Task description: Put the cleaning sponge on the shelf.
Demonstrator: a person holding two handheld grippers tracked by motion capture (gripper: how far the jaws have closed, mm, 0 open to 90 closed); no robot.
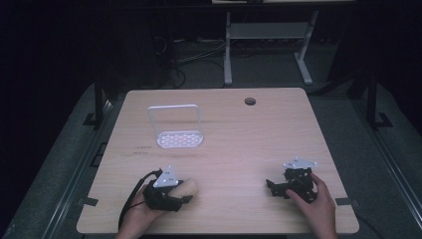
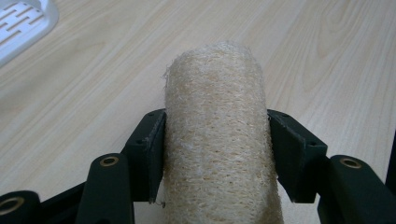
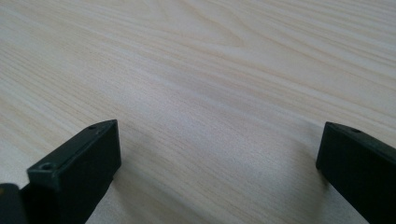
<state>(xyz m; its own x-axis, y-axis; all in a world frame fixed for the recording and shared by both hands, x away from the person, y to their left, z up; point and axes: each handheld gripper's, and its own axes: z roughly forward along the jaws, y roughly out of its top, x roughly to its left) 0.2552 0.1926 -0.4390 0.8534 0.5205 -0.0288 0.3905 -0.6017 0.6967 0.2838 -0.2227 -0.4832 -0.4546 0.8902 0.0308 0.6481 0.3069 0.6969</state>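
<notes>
Low at the frame's lower left, the left gripper clamps a tan loofah roll from both sides on the wooden table. Lower right, the right gripper rests with jaws spread wide. A white rack stands upper left.

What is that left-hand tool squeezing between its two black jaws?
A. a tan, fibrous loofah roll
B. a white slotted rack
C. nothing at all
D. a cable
A: in the left gripper view the jaws of the left gripper press against both sides of the loofah roll.
</notes>
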